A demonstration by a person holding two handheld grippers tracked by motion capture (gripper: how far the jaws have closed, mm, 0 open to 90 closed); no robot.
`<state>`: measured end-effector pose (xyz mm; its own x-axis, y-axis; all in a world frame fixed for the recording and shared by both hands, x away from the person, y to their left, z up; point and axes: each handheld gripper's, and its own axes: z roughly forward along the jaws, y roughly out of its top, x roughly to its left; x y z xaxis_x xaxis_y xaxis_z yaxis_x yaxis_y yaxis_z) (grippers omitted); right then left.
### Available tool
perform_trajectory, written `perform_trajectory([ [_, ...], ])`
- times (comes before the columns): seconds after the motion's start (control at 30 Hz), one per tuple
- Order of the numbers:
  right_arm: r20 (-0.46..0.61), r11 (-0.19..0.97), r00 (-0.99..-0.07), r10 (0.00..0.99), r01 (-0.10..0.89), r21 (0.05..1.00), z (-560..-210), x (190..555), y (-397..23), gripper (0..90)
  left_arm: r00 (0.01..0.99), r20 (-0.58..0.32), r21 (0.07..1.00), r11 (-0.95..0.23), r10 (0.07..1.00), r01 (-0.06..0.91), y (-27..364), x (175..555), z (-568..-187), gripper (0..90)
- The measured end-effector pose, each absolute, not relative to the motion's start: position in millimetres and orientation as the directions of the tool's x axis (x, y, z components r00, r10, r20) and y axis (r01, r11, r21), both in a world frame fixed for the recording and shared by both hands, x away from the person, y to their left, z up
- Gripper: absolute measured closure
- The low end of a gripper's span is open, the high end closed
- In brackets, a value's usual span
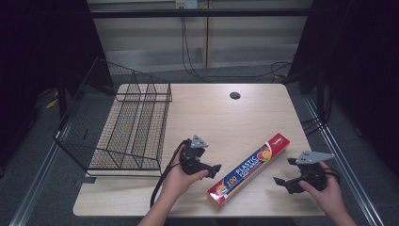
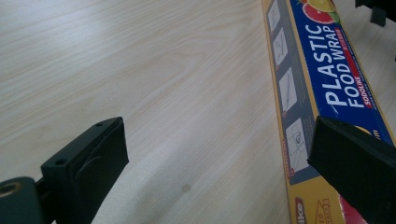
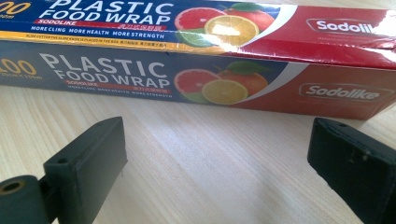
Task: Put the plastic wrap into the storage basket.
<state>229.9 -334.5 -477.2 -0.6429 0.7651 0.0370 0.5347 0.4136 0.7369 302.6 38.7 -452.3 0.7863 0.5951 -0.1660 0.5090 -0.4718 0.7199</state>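
High view: long plastic wrap box flat and diagonal on wooden table, between left gripper and right gripper, near both, touched by neither. Left gripper view: jaws spread wide over bare wood, box running along the right-hand side, passing behind the right-hand jaw. Right gripper view: jaws likewise wide apart, empty, box broadside just beyond them. Wire basket at table's left edge, well apart.
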Motion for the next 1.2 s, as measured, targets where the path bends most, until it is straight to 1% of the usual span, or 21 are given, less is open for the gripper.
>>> perform_trajectory([
  [0.47, 0.043, 0.406, -0.640, 0.768, 0.537, 0.739, -476, 229, -336, 4.3, 0.792, -0.201, 0.707, -0.474, 0.577, 0.525, 27, 301, -453, 3.7],
  [0.57, 0.045, 0.406, -0.642, 0.766, 0.536, 0.740, -477, 230, -336, 4.3, 0.797, -0.202, 0.688, -0.497, 0.569, 0.529, 21, 301, -453, 3.3],
  [0.6, 0.043, 0.408, -0.642, 0.765, 0.536, 0.740, -477, 230, -336, 4.3, 0.811, -0.192, 0.680, -0.521, 0.553, 0.516, 19, 301, -452, 3.3],
  [0.67, 0.045, 0.407, -0.642, 0.765, 0.537, 0.739, -477, 230, -336, 4.3, 0.813, -0.208, 0.680, -0.517, 0.544, 0.520, 15, 301, -452, 2.2],
  [0.77, 0.045, 0.404, -0.641, 0.766, 0.536, 0.741, -477, 230, -337, 4.2, 0.831, -0.205, 0.673, -0.541, 0.518, 0.504, 9, 300, -452, 0.7],
  [0.8, 0.043, 0.409, -0.645, 0.763, 0.532, 0.741, -477, 230, -336, 4.3, 0.830, -0.221, 0.668, -0.541, 0.512, 0.512, 6, 299, -453, 0.0],
  [0.9, 0.042, 0.410, -0.644, 0.764, 0.534, 0.739, -477, 231, -336, 4.2, 0.823, -0.243, 0.653, -0.541, 0.514, 0.530, -1, 297, -455, 0.0],
  [0.93, 0.042, 0.410, -0.642, 0.765, 0.536, 0.738, -476, 230, -336, 4.2, 0.838, -0.231, 0.642, -0.570, 0.495, 0.513, -2, 298, -454, 0.0],
  [0.97, 0.040, 0.411, -0.644, 0.764, 0.534, 0.739, -476, 231, -336, 4.3, 0.828, -0.244, 0.646, -0.552, 0.505, 0.528, -6, 297, -455, 0.0],
  [1.0, 0.040, 0.411, -0.645, 0.763, 0.532, 0.740, -476, 231, -335, 4.2, 0.842, -0.237, 0.638, -0.576, 0.485, 0.511, -7, 298, -454, 0.0],
  [1.07, 0.042, 0.409, -0.644, 0.764, 0.534, 0.740, -476, 231, -335, 4.2, 0.840, -0.237, 0.638, -0.574, 0.489, 0.514, -13, 297, -454, 0.0],
  [1.1, 0.042, 0.410, -0.647, 0.762, 0.531, 0.742, -476, 231, -335, 4.2, 0.845, -0.232, 0.625, -0.591, 0.483, 0.509, -14, 298, -453, 0.5],
  [1.17, 0.044, 0.410, -0.648, 0.760, 0.532, 0.741, -476, 231, -335, 4.2, 0.836, -0.244, 0.634, -0.571, 0.492, 0.521, -19, 297, -453, 1.4],
  [1.2, 0.044, 0.410, -0.648, 0.760, 0.532, 0.741, -476, 231, -335, 4.2, 0.853, -0.229, 0.625, -0.601, 0.468, 0.498, -20, 299, -452, 1.4],
])
